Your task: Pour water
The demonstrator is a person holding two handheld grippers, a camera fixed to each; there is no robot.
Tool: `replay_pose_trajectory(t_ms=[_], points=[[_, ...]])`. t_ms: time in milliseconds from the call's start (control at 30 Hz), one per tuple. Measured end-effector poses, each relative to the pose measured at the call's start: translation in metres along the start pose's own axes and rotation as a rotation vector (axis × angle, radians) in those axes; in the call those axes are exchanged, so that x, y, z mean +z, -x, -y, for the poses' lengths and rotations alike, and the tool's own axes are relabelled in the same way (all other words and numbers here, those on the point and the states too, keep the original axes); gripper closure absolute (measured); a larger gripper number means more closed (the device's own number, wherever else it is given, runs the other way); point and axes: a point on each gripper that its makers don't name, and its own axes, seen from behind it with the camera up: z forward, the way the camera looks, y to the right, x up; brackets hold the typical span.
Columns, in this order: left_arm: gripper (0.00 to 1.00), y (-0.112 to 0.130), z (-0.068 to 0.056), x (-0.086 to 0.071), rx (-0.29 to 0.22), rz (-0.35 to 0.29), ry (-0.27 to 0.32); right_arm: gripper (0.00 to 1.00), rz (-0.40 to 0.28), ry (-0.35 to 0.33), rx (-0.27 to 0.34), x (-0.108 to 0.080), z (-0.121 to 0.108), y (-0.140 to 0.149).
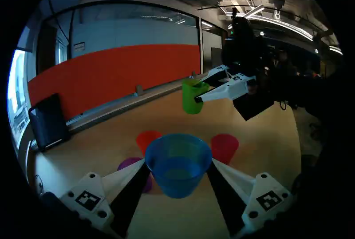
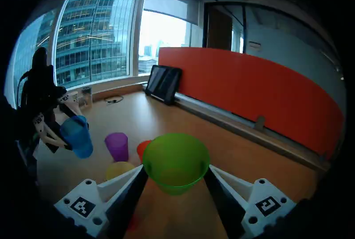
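In the left gripper view my left gripper (image 1: 179, 168) is shut on a blue cup (image 1: 178, 164), held upright above the wooden table (image 1: 262, 150); water shows inside it. Farther off, my right gripper (image 1: 203, 91) holds a green cup (image 1: 192, 95) in the air. In the right gripper view my right gripper (image 2: 176, 170) is shut on that green cup (image 2: 175, 161), also upright. The left gripper (image 2: 66, 125) with the blue cup (image 2: 77, 136) shows at the left of that view.
On the table stand a red cup (image 1: 148, 140), a pink-red cup (image 1: 224, 147) and a purple cup (image 1: 132, 164). The right gripper view shows the purple cup (image 2: 117, 146), a yellow cup (image 2: 119, 169) and a red cup (image 2: 143, 148). A dark tablet (image 2: 163, 83) leans against the orange partition (image 2: 248, 92).
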Motion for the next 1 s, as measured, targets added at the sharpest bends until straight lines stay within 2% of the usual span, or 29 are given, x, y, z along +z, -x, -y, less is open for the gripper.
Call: replay_pose_trajectory(t_ms=[667,1000], points=[[0.14,-0.059,0.017,-0.017,-0.025,-0.155,-0.041,0.11,-0.184,0.056,-0.017,-0.039,0.013,-0.05],[0.15,-0.08,0.023,-0.018,-0.033,-0.212,-0.051,0.1,-0.269,0.07,-0.008,-0.053,0.018,-0.074]])
